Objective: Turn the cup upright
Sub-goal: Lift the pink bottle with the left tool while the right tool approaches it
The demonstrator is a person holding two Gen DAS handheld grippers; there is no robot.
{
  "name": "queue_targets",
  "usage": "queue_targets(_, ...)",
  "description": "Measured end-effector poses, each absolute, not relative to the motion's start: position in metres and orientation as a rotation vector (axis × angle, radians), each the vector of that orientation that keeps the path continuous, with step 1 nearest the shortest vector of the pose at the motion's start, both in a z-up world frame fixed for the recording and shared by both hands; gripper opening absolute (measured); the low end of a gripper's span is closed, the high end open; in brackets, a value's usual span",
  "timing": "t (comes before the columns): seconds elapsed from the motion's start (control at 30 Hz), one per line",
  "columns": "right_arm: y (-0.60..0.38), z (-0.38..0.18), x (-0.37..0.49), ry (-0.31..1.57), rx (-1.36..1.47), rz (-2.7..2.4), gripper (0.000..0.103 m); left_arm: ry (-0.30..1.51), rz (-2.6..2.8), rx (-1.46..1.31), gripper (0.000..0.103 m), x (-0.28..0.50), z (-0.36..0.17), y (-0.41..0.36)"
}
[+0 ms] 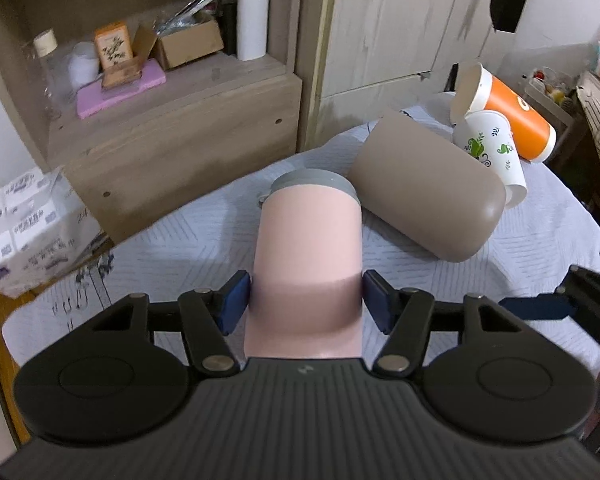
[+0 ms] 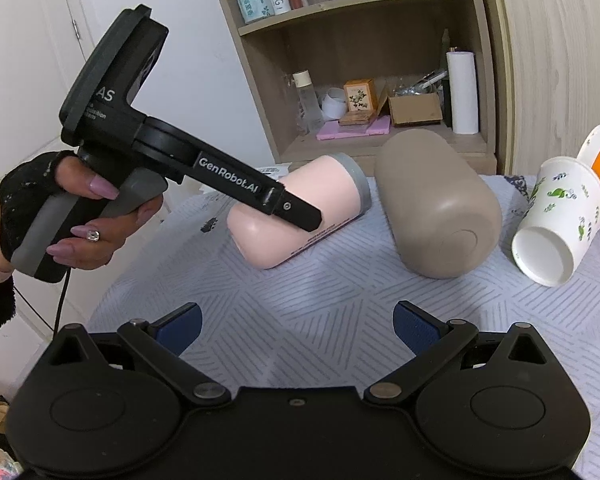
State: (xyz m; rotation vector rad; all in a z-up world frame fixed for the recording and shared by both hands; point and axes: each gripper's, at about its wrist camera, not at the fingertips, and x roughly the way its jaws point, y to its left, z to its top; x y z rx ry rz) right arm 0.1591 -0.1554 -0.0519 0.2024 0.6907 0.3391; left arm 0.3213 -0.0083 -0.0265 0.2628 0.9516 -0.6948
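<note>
Left gripper (image 1: 306,300) clamped on the pink cup (image 1: 308,248), lying on its side on the patterned tablecloth (image 2: 320,288) just beside the taupe cup (image 1: 424,192); right gripper (image 2: 298,326) spread wide, empty, above bare cloth.

- Indoor light, soft and even — moderately bright, slightly cool cast.
- Light falls from above: pink cup (image 1: 308,248) lit on its far part, shaded band near the left gripper (image 1: 306,300).
- Soft shadow under brown cup (image 2: 436,208) on the tablecloth (image 2: 320,300); faint sheen on its rounded end.
- Strong fisheye bend — wardrobe (image 2: 556,60) edges and shelf (image 2: 356,12) lines curve; dark vignette at corners.
- Centre sharp; tissue pack (image 1: 24,224) at the rim smeared.
- Right gripper (image 2: 298,326) body nearly black, little detail.
</note>
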Motion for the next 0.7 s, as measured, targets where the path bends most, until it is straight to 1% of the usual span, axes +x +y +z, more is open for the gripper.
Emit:
queue_targets(0.4,-0.170,-0.059,0.140,0.727,0.281,0.417,0.103,1.103,-0.679,0.110,0.060,0.283,-0.026,-0.012)
queue_targets(0.7,-0.173,-0.062,0.130,0.758,0.389,0.480,0.103,1.226,-0.669,-0.119,0.060,0.250,-0.036,-0.007)
